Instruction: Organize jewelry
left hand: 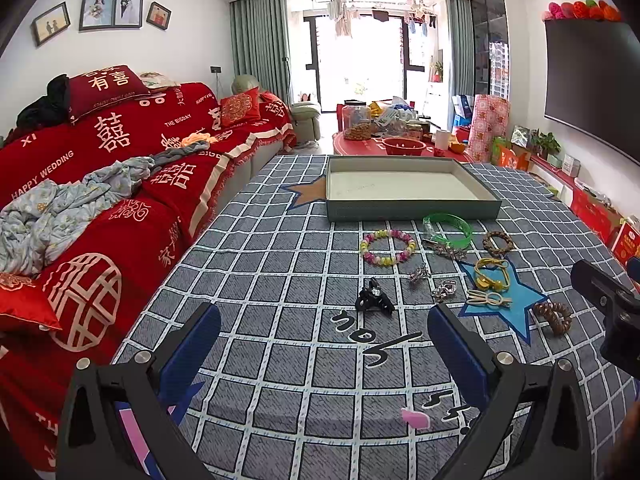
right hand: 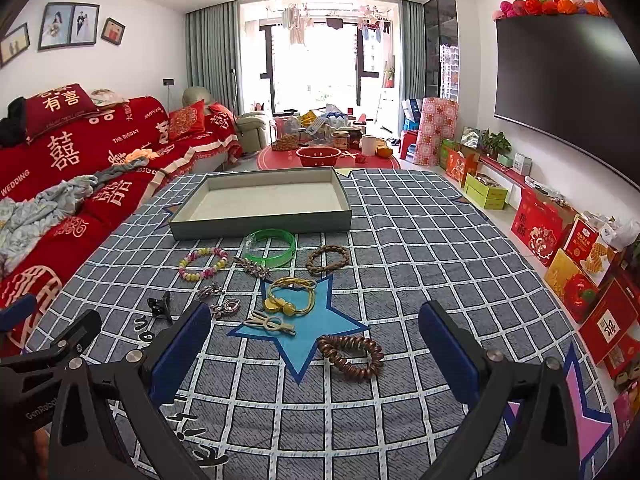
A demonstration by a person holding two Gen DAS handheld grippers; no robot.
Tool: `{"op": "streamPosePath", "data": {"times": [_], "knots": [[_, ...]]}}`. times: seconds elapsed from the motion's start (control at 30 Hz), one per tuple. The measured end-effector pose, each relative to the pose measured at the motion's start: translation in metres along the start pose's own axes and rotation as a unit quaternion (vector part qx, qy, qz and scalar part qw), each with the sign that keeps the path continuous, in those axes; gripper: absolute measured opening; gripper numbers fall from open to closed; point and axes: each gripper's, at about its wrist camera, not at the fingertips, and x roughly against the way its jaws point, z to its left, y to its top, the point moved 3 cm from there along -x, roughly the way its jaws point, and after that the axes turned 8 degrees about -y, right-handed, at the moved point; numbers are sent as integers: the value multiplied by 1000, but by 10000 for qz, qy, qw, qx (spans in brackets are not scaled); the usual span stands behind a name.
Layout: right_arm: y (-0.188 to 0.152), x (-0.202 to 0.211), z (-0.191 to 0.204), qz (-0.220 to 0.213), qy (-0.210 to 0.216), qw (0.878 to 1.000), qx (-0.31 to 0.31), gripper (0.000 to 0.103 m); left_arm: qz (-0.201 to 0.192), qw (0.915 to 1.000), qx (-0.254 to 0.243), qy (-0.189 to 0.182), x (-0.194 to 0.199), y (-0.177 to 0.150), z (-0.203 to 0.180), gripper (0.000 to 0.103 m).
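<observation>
In the left wrist view, the left gripper is seen with fingers spread wide and empty above the grey checked cloth on the table; a black claw clip lies just ahead, and the shallow grey-green tray sits empty beyond the scattered jewelry. In the right wrist view, the right gripper is likewise parted and empty, a brown spiral hair tie lying between its fingers. The small silver pieces are hard to make out.

Checked cloth; tray, bracelets, perhaps clips
</observation>
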Motion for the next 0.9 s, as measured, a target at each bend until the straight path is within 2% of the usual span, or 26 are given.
{"op": "streamPosePath", "data": {"times": [0.9], "knots": [[0,0,-1,4,11,10000,-17,103,1,10000,-4,-4,0,0,-1,103]]}}
